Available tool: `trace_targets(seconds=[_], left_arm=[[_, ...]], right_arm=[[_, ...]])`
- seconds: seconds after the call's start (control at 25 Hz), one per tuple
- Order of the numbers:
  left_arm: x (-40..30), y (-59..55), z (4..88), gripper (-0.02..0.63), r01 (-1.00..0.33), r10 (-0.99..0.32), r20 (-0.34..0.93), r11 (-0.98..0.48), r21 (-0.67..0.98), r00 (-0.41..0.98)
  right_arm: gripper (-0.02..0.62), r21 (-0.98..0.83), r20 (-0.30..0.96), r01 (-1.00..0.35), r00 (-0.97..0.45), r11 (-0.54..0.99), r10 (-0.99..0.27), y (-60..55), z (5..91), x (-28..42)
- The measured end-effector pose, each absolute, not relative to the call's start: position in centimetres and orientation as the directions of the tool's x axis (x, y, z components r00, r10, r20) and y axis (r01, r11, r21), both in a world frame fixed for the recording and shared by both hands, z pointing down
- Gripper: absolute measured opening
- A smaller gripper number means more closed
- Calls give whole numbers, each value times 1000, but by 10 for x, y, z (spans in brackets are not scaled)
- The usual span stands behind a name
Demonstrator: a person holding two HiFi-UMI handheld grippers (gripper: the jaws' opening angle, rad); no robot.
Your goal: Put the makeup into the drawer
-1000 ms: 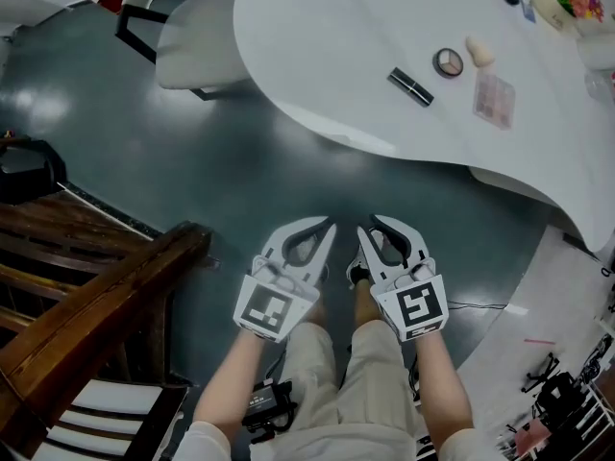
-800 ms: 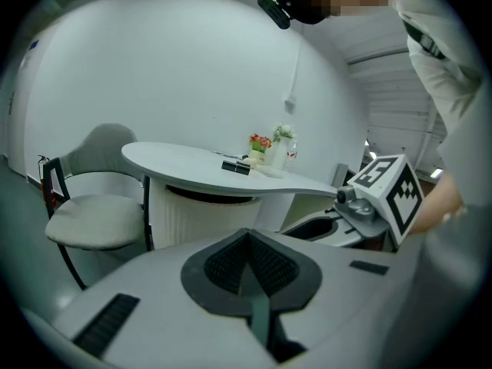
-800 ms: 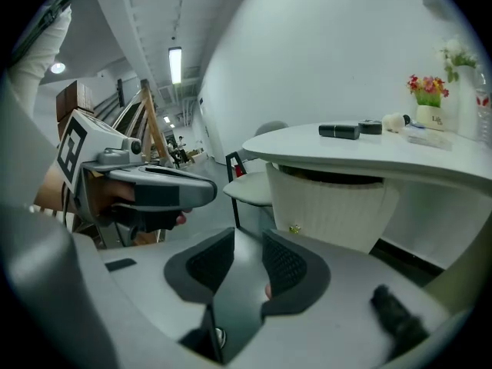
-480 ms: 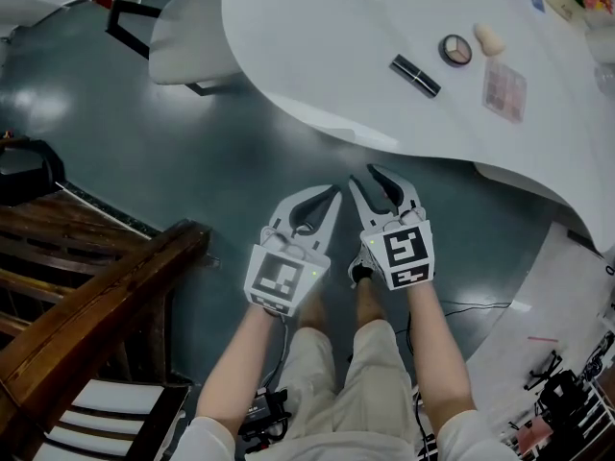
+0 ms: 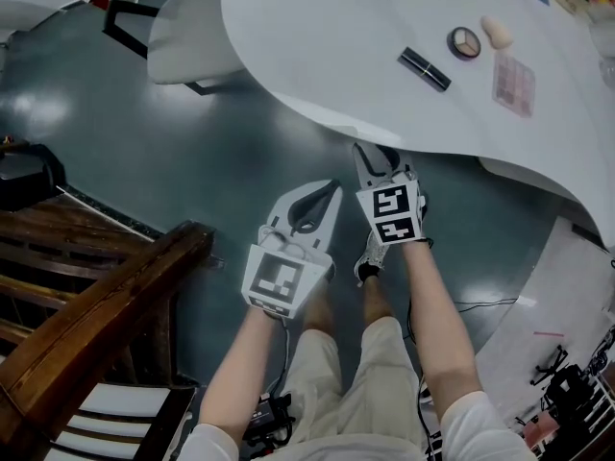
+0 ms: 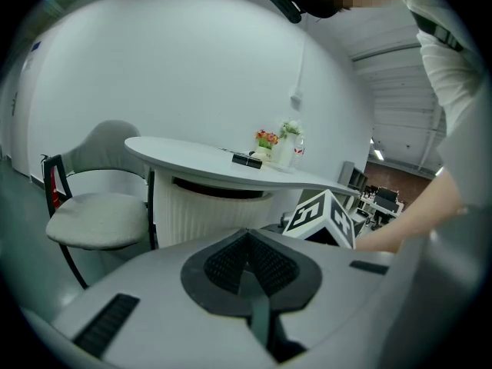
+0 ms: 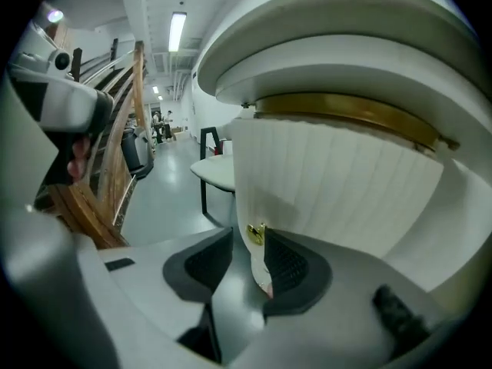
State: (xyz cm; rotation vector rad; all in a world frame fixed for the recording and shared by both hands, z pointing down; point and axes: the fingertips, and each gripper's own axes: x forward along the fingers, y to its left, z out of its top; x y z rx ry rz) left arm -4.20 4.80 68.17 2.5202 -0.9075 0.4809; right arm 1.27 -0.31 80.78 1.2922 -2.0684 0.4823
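Wooden railing (image 5: 101,301) is bordering the dark floor (image 5: 183,152) at far left; a chair (image 5: 187,32) is standing at the edge of the white table (image 5: 317,27). The left gripper (image 5: 330,190) is hanging over open floor, well apart from railing and table, pointing up and to the right. Its jaws are pressing together on nothing. The right gripper (image 5: 375,159) is reaching higher, its jaws passing beneath the table's overhanging rim. In the right gripper view these jaws are standing apart, with a small gold knob (image 7: 256,234) on the ribbed drawer front (image 7: 338,183) sitting between them. The makeup is lying on the tabletop at far right, well apart from both grippers: a lipstick (image 5: 425,69), a round compact (image 5: 465,41), a sponge (image 5: 497,32) and a palette (image 5: 513,70).
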Motion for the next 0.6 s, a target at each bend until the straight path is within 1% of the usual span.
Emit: trace_targets(seconds=[0.08, 0.16, 0.2, 0.24, 0.44, 0.6], left_arm=[[-45, 48, 682, 8, -664, -519, 452, -700, 263, 725], [-48, 48, 682, 8, -668, -521, 455, -696, 263, 722], [-49, 49, 681, 8, -670, -522, 456, -695, 263, 721], [-51, 49, 680, 8, -671, -523, 457, -693, 263, 720], [-57, 53, 680, 8, -676, -525, 463, -688, 264, 715], [-61, 55, 680, 8, -683, -527, 468, -678, 272, 709]], right_arm=[[129, 48, 694, -887, -301, 459, -654, -7, 812, 11], [112, 67, 702, -886, -285, 459, -653, -11, 815, 12], [83, 73, 706, -887, -277, 455, -652, -12, 816, 13], [72, 74, 709, -889, -272, 452, -651, -13, 816, 14], [61, 94, 713, -878, -270, 470, -647, -11, 816, 14], [58, 69, 720, -873, -291, 482, -630, -3, 815, 10]])
